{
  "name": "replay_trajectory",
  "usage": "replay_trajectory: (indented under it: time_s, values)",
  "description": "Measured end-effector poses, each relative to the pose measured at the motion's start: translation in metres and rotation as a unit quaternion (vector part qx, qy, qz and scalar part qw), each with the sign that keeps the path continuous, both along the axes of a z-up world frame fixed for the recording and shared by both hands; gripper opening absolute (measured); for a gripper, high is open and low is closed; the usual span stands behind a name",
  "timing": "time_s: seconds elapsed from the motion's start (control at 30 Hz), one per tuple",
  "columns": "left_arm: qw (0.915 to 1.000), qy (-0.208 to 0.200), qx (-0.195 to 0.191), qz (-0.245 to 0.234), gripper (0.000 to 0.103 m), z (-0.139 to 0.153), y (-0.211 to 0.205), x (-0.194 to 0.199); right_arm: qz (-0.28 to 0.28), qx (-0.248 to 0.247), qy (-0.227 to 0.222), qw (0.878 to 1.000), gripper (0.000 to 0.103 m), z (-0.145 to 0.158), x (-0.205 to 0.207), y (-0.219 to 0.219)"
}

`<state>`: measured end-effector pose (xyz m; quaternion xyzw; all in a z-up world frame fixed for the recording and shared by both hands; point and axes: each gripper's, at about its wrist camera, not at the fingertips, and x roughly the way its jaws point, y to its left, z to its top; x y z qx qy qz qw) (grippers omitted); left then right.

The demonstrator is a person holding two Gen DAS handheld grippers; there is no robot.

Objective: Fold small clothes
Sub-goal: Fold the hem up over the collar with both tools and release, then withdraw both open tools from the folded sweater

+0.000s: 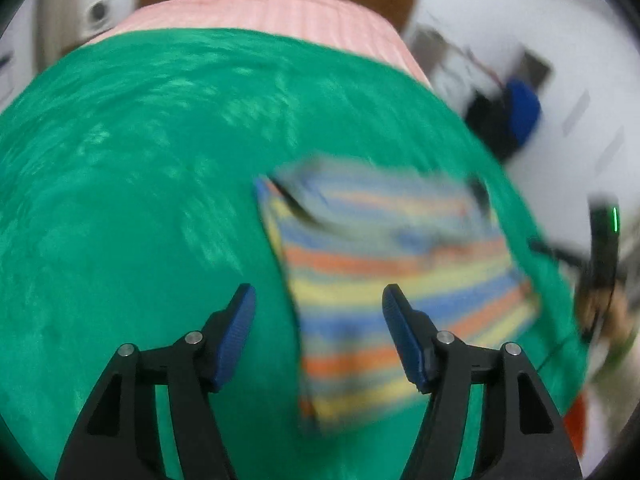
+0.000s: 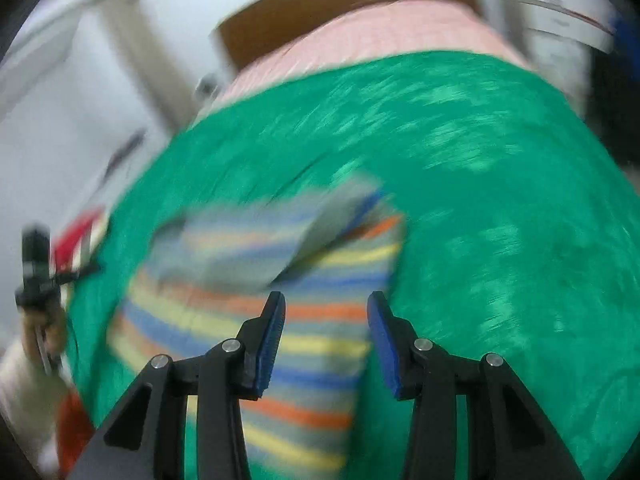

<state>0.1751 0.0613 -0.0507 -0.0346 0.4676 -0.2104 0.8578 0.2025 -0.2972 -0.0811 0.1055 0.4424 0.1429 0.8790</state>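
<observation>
Striped garment (image 1: 400, 280) lies flat on the green cloth (image 1: 140, 200), already doubled over: a folded flap sits across its far part, with the near part in a single stack of orange, yellow and blue bands. Outline reads roughly rectangular, edges fairly square. Both views are motion-blurred, so I can't tell the garment type or count the layers.

Left gripper (image 1: 319, 296): released, jaws apart, nothing between the pads. It hangs above the garment's left edge, one finger over green cloth, the other over the stripes. No contact visible.

Right gripper (image 2: 326, 300): also released, jaws apart with a narrower gap and nothing pinched. It sits over the garment's near right part; stripes show through the gap.

Progress, my read: at least one fold is in and the piece has been let go. It looks near finished for this item. What's left is maybe one more fold to halve it, or a tidy of the flap's slanted edge, then moving on.

Around the garment: the green cloth covers the surface, and a pink striped sheet (image 1: 260, 16) lies beyond the cloth's far edge. Past the garment's right side, off the cloth, a hand (image 1: 604, 304) holds a dark device; detail too blurred.
</observation>
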Motion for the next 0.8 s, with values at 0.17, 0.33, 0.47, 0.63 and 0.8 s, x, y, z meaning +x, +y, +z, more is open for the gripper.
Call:
replay_trajectory:
  time_s: [0.17, 0.33, 0.47, 0.63, 0.8]
  values:
    - [0.9996, 0.025, -0.009, 0.007, 0.068, -0.024, -0.014, -0.042, 0.066, 0.006, 0.156, 0.986, 0.044, -0.037, 0.056, 0.078]
    - [0.9958, 0.053, -0.055, 0.05, 0.071, -0.029, 0.011, -0.076, -0.029, 0.095, 0.052, 0.994, 0.044, -0.027, 0.147, 0.098]
    - [0.9961, 0.029, -0.032, 0.076, 0.08, -0.027, 0.038, -0.081, -0.089, 0.146, -0.027, 0.985, 0.044, 0.008, 0.14, 0.077]
    - [0.9912, 0.037, -0.073, 0.104, 0.079, -0.035, 0.053, -0.056, -0.008, 0.015, -0.032, 0.999, 0.047, 0.017, 0.072, 0.065]
    - [0.9906, 0.032, -0.08, 0.106, 0.079, -0.041, 0.039, -0.038, 0.001, -0.04, 0.002, 0.999, 0.048, -0.005, -0.016, 0.026]
